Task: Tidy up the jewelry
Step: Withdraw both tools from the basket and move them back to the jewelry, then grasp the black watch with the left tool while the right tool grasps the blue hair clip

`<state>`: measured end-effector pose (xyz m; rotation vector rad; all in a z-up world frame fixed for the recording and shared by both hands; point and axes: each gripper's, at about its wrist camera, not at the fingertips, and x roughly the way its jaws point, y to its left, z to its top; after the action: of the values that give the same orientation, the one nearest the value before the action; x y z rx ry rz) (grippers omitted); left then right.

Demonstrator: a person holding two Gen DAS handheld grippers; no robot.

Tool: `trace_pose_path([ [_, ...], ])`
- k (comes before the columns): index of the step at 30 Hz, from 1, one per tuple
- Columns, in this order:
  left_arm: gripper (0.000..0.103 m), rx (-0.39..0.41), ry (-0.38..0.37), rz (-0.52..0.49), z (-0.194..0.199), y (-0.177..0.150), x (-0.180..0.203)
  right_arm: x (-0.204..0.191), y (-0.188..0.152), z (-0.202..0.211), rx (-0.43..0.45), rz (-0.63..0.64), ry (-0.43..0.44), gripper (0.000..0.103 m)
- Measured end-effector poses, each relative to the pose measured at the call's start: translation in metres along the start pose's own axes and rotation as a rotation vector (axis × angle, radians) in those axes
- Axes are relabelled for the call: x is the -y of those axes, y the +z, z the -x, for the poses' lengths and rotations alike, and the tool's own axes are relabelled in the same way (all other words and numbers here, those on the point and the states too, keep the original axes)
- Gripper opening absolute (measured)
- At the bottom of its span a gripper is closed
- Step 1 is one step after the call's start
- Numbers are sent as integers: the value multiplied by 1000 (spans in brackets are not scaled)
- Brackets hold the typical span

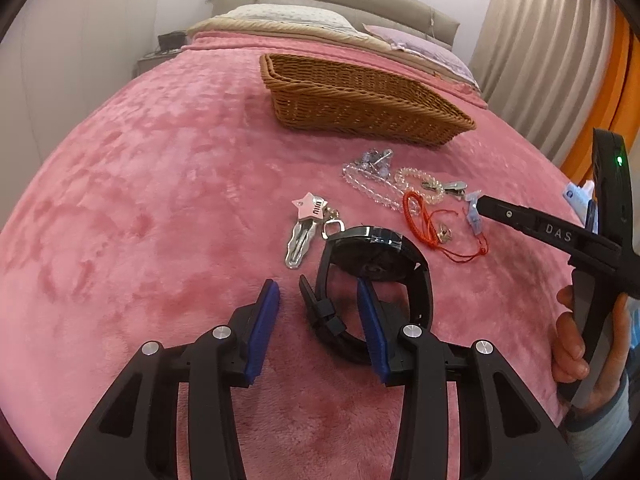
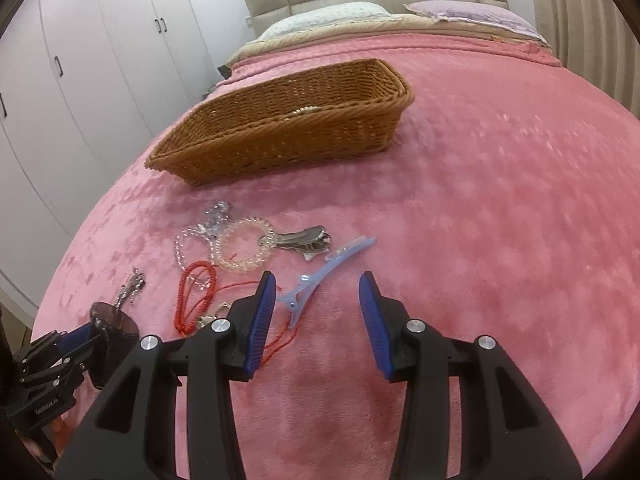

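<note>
Hovering near the wicker basket (image 1: pixel 360 96), both sets of jaws gape empty; the left gripper (image 1: pixel 318 308) straddling the black watch (image 1: pixel 376 264) could snag the plush blanket (image 1: pixel 160 200).

Both hand-held grippers point downward, jaws parted with nothing pressed between the blue pads: the left hand-held gripper (image 1: pixel 318 304), the right hand-held gripper (image 2: pixel 318 298). A hand (image 1: pixel 576 340) grips the right one's handle.
</note>
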<state>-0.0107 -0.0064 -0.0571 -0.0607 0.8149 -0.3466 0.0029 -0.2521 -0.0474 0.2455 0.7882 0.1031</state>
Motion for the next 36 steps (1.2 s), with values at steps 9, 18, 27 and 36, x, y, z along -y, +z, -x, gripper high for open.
trace_pose_path([
  [9,41,-4,0,-21,-1,0,5,9,-2,3,0,-49,27,41],
  [18,41,-5,-7,-11,0,-1,4,11,-4,7,-2,-50,53,48],
  [27,42,-22,-18,4,2,-1,1,6,6,-13,-63,-50,40,47],
  [36,42,-23,-12,8,4,-2,0,-9,11,-28,-85,-2,4,16],
])
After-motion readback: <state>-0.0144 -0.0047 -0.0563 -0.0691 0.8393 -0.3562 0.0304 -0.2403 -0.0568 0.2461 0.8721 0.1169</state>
